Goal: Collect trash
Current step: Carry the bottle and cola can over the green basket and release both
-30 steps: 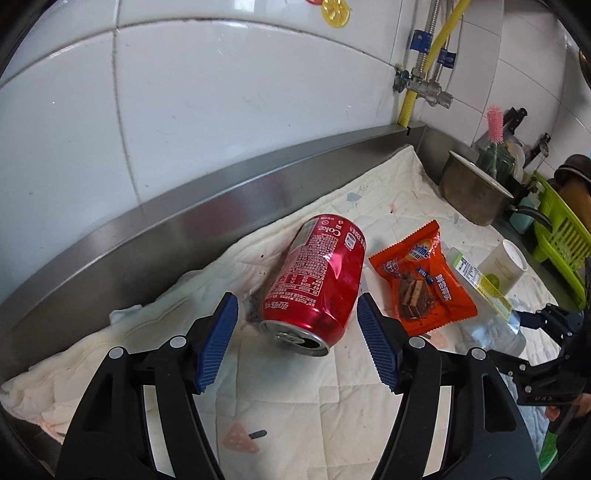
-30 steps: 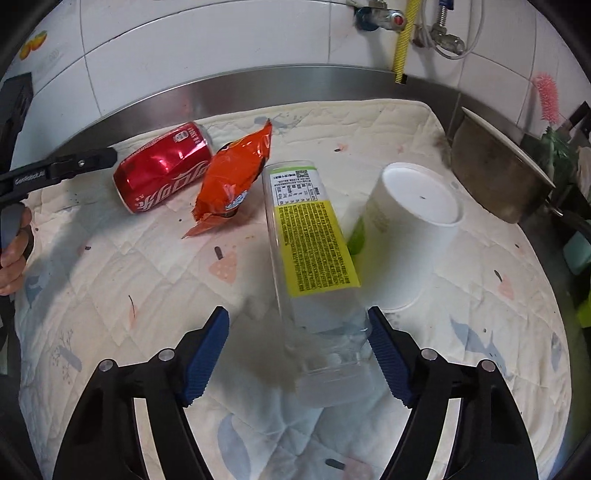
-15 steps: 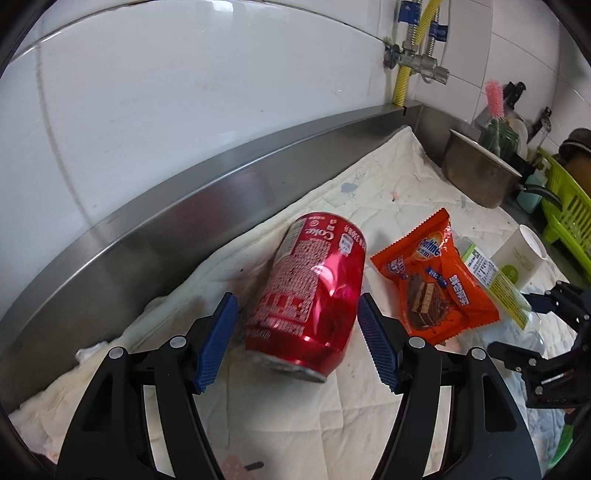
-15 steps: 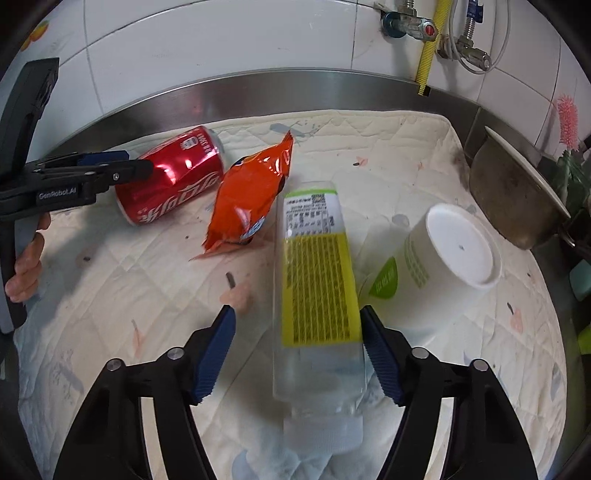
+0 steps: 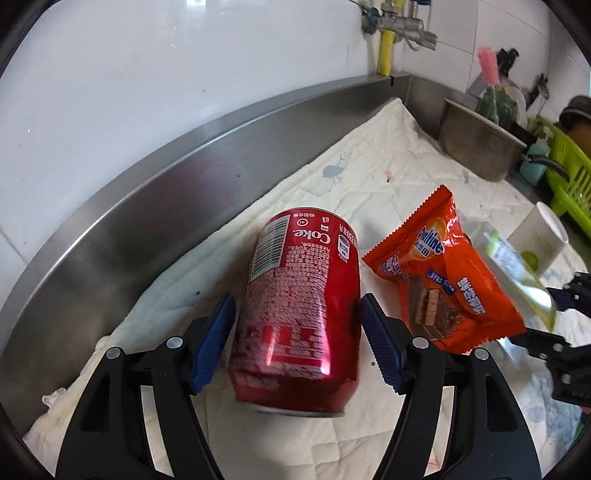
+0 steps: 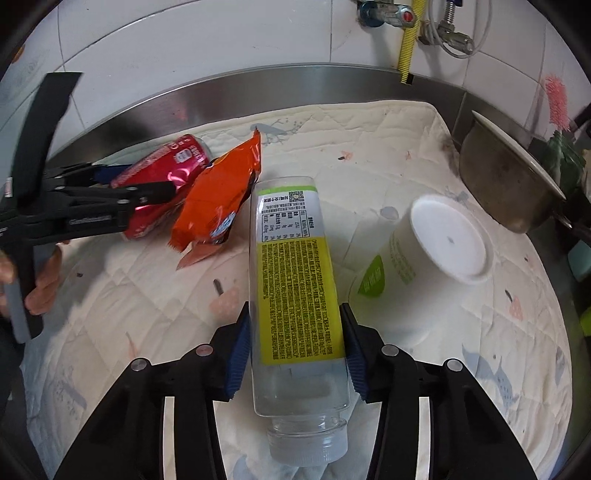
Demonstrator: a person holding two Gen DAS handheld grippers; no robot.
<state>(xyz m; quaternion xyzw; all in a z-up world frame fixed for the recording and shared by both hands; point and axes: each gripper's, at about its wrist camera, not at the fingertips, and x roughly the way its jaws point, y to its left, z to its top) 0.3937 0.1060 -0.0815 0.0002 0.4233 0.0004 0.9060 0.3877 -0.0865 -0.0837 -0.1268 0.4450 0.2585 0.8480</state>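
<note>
A red Coke can [image 5: 299, 314] lies on its side on the white quilted cloth [image 5: 369, 166]. My left gripper [image 5: 297, 343] has its blue pads on both sides of the can, touching it. An orange snack wrapper [image 5: 439, 280] lies just right of the can. A clear plastic bottle [image 6: 295, 280] with a yellow label lies on the cloth, and my right gripper [image 6: 295, 354] is shut on its lower body. The can [image 6: 166, 173], the wrapper [image 6: 218, 199] and the left gripper [image 6: 110, 199] also show in the right wrist view.
A white paper cup [image 6: 424, 258] lies on its side right of the bottle. A steel bowl [image 6: 506, 173] sits at the cloth's right end, a green rack [image 5: 569, 173] beyond it. A steel backsplash [image 5: 147, 206] and tiled wall with taps [image 6: 406, 22] bound the back.
Both grippers moved forward and closed. The left one came around the can and now touches its sides; the right one slid up the bottle and now clamps it.
</note>
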